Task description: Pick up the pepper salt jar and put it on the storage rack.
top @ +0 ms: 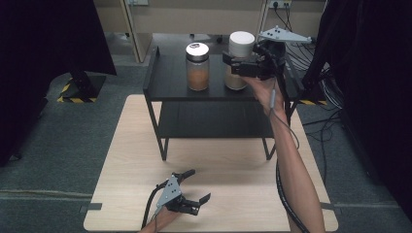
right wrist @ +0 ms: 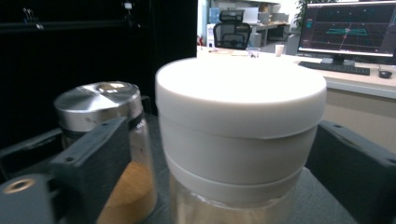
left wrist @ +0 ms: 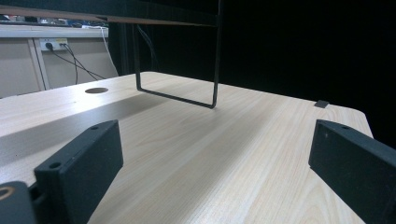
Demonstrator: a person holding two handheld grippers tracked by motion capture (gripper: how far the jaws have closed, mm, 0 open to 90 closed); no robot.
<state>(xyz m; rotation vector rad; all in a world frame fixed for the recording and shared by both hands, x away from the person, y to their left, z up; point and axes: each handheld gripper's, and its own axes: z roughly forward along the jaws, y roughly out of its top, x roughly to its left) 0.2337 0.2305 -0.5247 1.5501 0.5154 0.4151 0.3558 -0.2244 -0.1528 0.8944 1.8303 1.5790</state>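
Your left tool point(top: 194, 187) rests gaping on the one desk point(top: 131, 165). One black shelf rack point(top: 167, 85) carries two jars point(top: 197, 66); your right tool point(top: 241, 62) straddles the white-lidded jar point(top: 239, 60), its pads apart, not visibly pressing.

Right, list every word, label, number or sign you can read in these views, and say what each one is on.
No text is readable.
Monitor: coloured graphics and lines, any text too small to read.
Silver-lidded jar: a dark mark on the lid, too blurred to read.
White-lidded jar: no label visible.
Yellow and black hazard stripes on the floor stand: a marking, no words.
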